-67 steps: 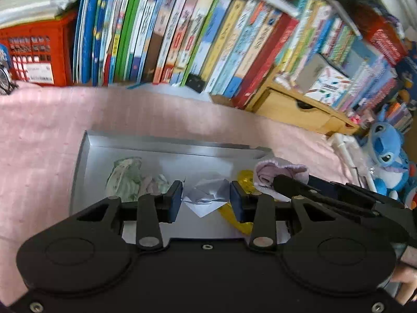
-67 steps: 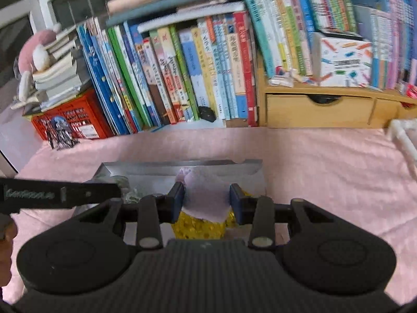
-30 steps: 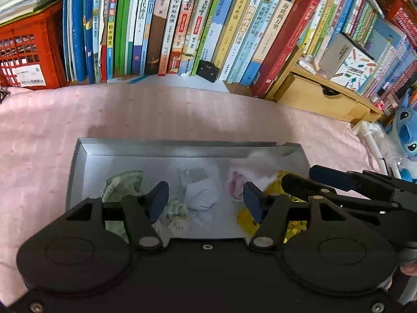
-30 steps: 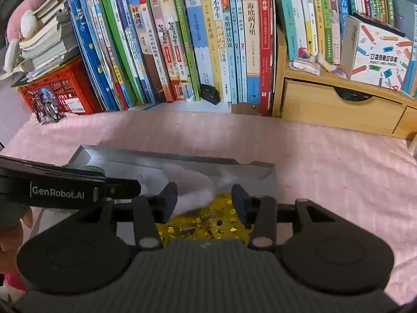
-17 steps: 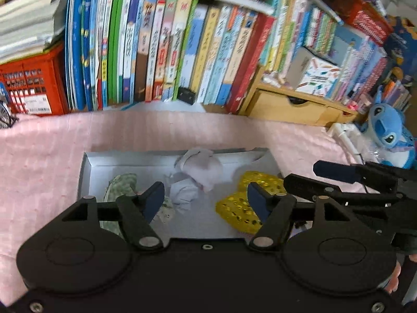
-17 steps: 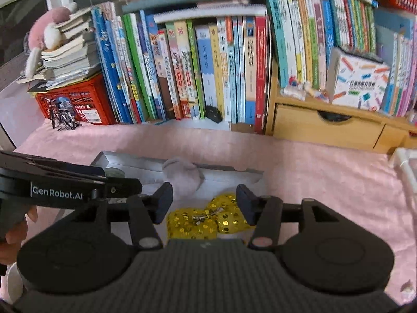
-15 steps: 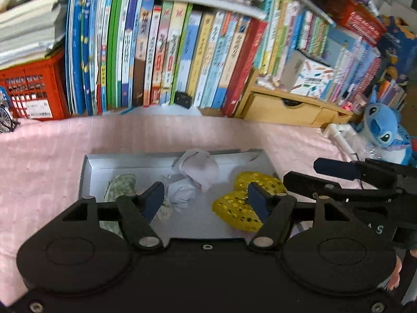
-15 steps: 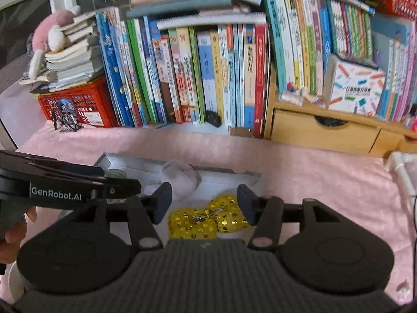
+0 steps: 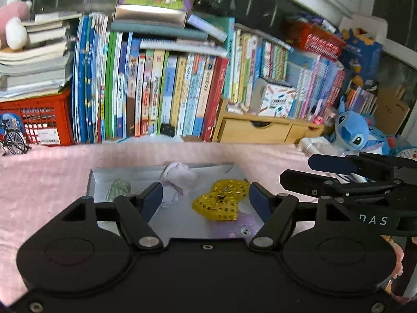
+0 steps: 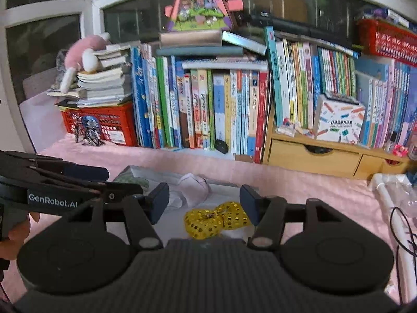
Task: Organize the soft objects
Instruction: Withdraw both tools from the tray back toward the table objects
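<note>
The yellow sequined bow lies in the grey tray, long axis running 8 to 2 o'clock. It sits at 12 o'clock from the right gripper, the nearer one, and toward 1 o'clock from the left gripper. Both spread, jaws opening, nothing pinched.

Black tongs with navy pads — round housings, silver screws, white lettering.
</note>
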`<state>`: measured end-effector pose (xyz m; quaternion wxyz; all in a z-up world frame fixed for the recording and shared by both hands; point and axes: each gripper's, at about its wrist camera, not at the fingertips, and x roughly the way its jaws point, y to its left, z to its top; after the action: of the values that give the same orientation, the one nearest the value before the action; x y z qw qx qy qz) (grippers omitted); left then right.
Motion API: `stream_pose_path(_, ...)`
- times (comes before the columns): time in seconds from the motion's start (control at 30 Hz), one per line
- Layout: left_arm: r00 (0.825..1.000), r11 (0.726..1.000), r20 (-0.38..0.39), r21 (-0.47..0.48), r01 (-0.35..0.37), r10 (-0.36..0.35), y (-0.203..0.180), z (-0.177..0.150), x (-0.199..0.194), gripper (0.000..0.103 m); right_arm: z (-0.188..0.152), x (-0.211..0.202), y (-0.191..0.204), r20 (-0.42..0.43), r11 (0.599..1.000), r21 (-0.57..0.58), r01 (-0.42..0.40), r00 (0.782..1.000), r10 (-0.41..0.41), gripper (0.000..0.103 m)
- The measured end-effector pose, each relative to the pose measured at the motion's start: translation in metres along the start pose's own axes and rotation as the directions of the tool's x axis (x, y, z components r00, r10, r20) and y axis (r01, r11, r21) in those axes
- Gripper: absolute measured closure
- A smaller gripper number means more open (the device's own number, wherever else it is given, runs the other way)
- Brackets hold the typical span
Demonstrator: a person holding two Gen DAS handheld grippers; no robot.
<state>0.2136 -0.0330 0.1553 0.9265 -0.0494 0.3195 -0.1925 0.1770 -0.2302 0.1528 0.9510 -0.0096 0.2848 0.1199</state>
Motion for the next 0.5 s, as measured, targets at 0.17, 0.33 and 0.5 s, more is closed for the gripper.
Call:
stream_pose_path(0.17,0.998,1.0,0.051,0.01,0.029,-0.029,-0.007,-0.013,-0.026,0.03,-0.008,-0.028,0.008,0.052,1.0,-0.01,-0.013,0.999,0.014,0.029)
stream_pose_path(0.33,0.993,0.999,0.118,0.034,0.023,-0.027,-0.017,-0.032,-0.049,0.025,-0.02,-0.05,0.014,0.091,1.0,-0.021,-0.013,0.996,0.015,0.027)
stream_pose_path(0.5,0.986,1.0,0.167,0.025,0.013,-0.017,-0.024,-0.054,-0.065,0.025,-0.032,-0.067,0.019,0.117,0.999,-0.033,-0.006,0.993,0.01,0.027)
